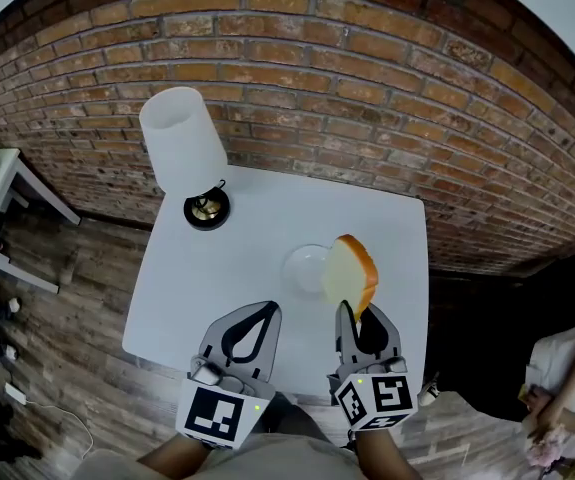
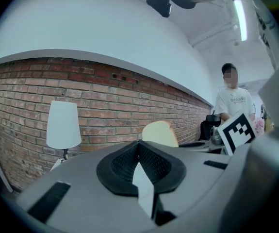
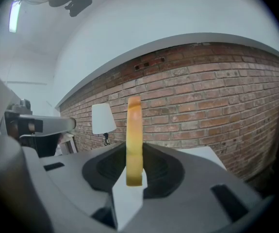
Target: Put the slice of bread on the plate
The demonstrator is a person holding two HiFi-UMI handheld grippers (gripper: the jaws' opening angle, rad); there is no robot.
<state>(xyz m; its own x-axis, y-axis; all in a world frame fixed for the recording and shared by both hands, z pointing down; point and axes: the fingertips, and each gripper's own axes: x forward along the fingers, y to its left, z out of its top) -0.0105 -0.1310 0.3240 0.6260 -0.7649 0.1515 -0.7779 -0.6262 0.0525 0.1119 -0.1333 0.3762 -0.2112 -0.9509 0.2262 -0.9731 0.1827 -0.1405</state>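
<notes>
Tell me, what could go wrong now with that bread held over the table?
The right gripper pinches the slice of bread only at its lower edge, so the upright slice might tip or slip out. It hangs at the edge of the plate, not over its middle; let go here, it could land partly on the table.

The plate is being borne by the table. The lamp is being kept behind and left of the plate. The slice of bread is being held upright just right of the plate by the right gripper. The left gripper is being held before the plate.
</notes>
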